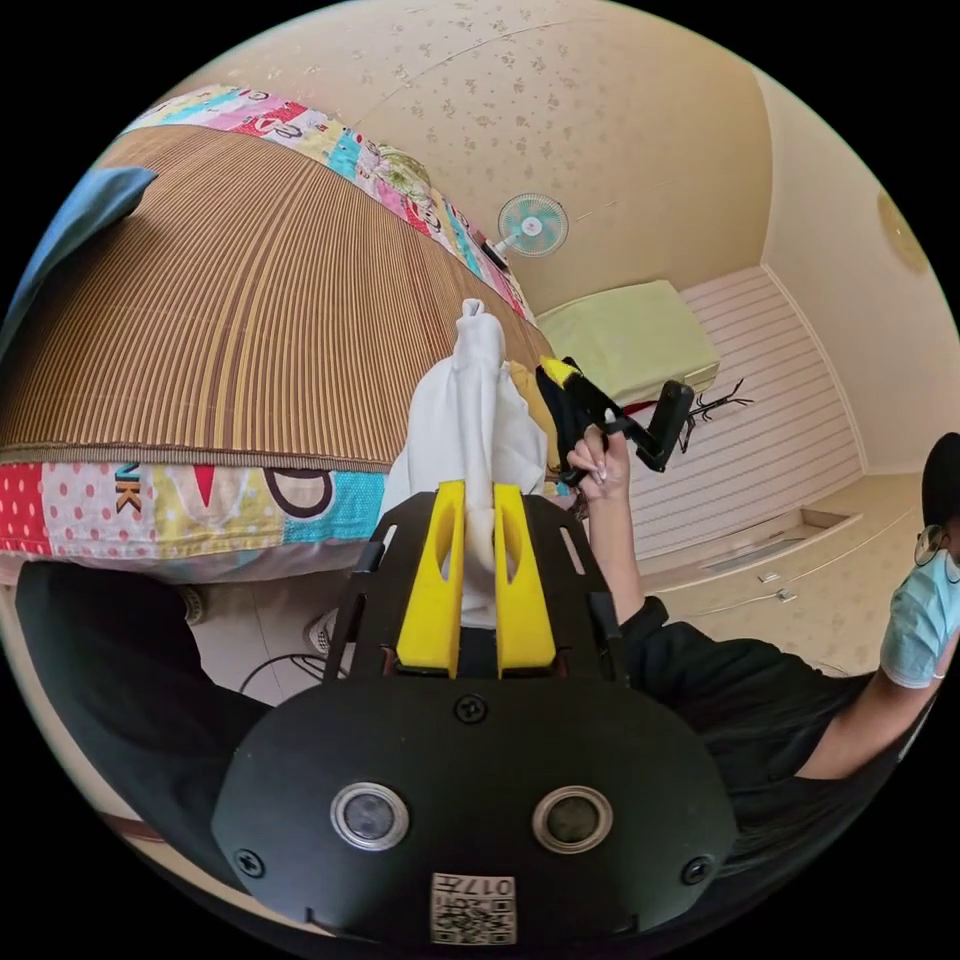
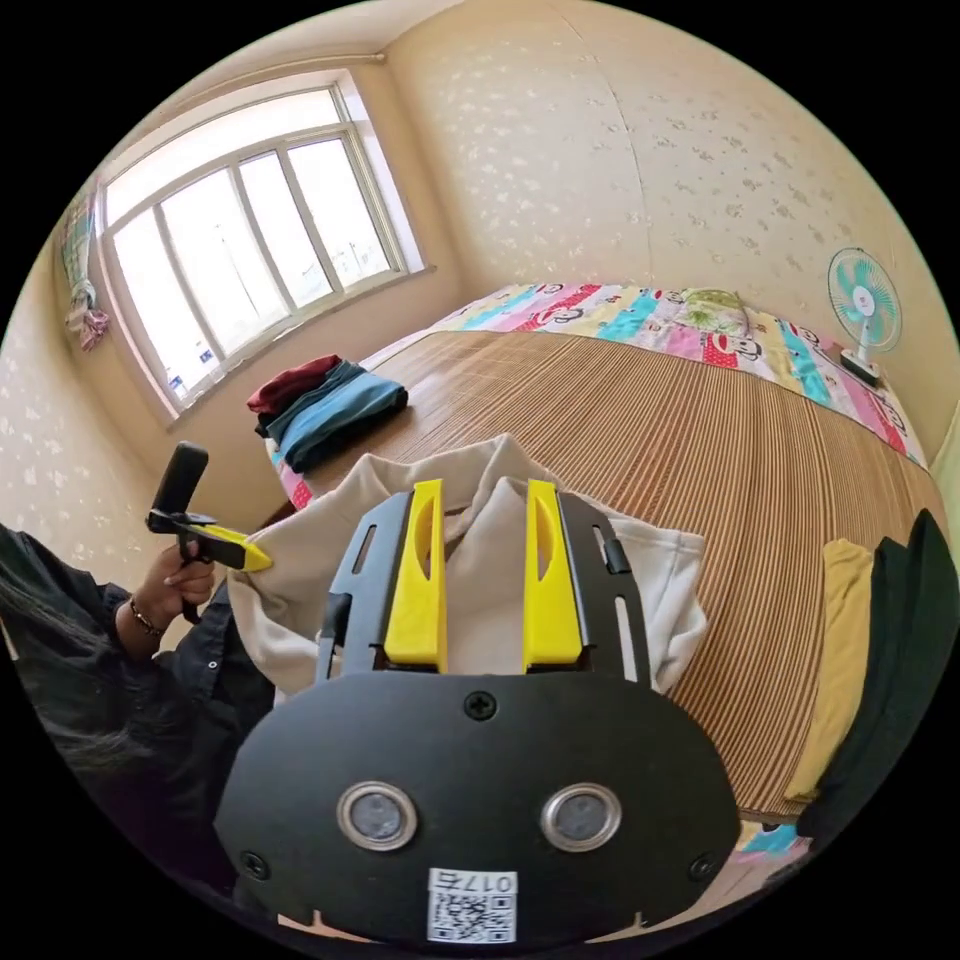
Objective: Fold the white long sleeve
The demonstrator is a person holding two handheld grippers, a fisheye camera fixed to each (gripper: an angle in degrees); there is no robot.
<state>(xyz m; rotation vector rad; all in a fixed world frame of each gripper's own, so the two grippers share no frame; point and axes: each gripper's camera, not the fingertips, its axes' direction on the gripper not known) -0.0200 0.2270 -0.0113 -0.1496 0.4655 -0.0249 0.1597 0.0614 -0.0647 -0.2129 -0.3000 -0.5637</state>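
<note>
Yellow jaws of the left claw point(image 1: 478, 520) sit close together with a bunched fold of the white long sleeve point(image 1: 470, 420) pinched between them, the cloth rising past the tips in a twisted peak. Beyond it in the left gripper view, a hand point(image 1: 598, 465) holds the right claw, whose yellow tip meets the garment's far edge. In the right gripper view, the right claw point(image 2: 484, 500) has its jaws set moderately apart, with pale fabric lying between and behind them; whether both jaws actually press on it I cannot tell. There the long sleeve hangs lifted off the bed point(image 2: 650, 440), draped near the bed's edge above the striped bamboo mat point(image 2: 700, 470), while the left claw's yellow tip touches its left corner. A stack of folded clothes point(image 2: 330, 405) rests by the window, and a yellow garment and a dark one point(image 2: 880, 640) lie at the mat's right side. This looks like the pick-up and spreading step, with folding proper not yet begun. Next, the garment probably needs to be laid flat on the mat, both claws drawn apart to smooth it before any sleeve is turned in.
</note>
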